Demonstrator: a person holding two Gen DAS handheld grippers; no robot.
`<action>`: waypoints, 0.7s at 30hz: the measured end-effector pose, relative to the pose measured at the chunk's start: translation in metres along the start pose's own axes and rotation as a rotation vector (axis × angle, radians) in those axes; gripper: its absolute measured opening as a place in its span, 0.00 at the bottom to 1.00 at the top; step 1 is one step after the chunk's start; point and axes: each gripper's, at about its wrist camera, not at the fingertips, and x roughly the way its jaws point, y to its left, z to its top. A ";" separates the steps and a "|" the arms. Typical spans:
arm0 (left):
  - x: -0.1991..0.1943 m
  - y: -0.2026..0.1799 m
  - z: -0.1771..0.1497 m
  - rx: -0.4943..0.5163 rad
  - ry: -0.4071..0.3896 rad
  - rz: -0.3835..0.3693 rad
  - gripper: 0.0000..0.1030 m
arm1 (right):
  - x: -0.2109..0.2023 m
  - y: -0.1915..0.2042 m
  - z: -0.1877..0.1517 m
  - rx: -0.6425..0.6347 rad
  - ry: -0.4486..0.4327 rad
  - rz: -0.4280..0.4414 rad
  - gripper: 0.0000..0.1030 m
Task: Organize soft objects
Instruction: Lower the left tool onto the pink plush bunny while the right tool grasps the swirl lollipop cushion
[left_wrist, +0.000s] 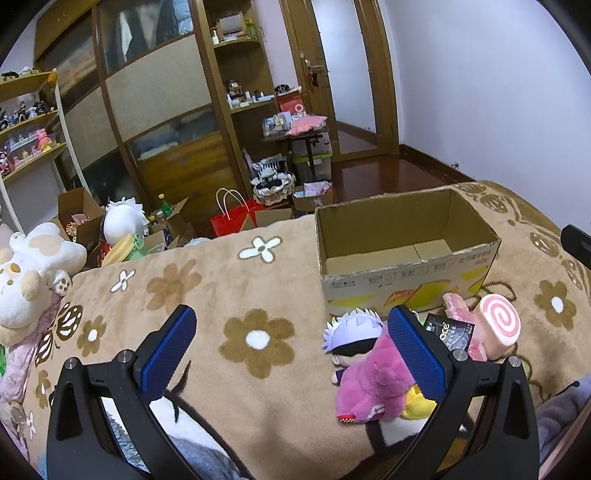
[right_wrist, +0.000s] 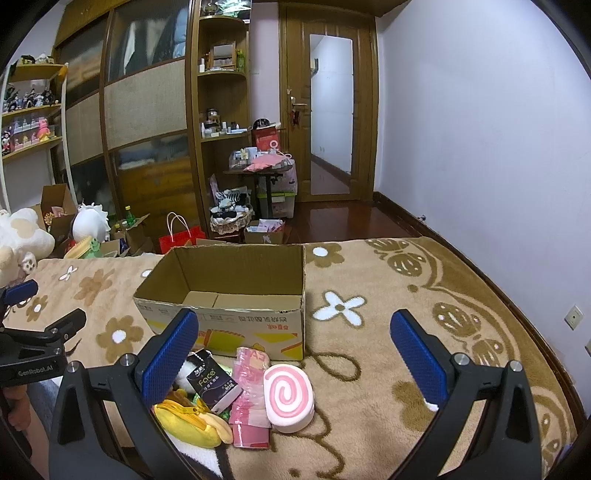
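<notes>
Right wrist view: both my grippers, right (right_wrist: 293, 339) and left (left_wrist: 291, 334), spread empty; toys bunched beside cardboard box (right_wrist: 236, 273), so grabbing swirl-roll plush (right_wrist: 289, 397) may drag the pink packet (right_wrist: 247, 398) along.

pads (left_wrist: 168, 352): blue, textured
left gripper (left_wrist: 291, 332) frame: black, silver screws
right gripper (right_wrist: 293, 345): same build
marking: "GenRobot.AI", white

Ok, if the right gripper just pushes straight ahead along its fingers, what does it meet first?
Likely the cardboard box: its printed front wall stands ahead of the open right gripper. The swirl roll cushion lies lower, probably under that line; depth is unclear.
</notes>
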 end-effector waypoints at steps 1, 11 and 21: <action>0.003 0.001 0.000 0.002 0.014 -0.016 0.99 | 0.001 0.000 0.000 0.000 0.005 -0.005 1.00; 0.020 -0.007 -0.001 0.011 0.115 -0.078 0.99 | 0.030 -0.003 -0.005 0.030 0.115 -0.002 1.00; 0.052 -0.038 -0.005 0.068 0.212 -0.072 0.99 | 0.073 -0.013 -0.015 0.080 0.252 0.019 1.00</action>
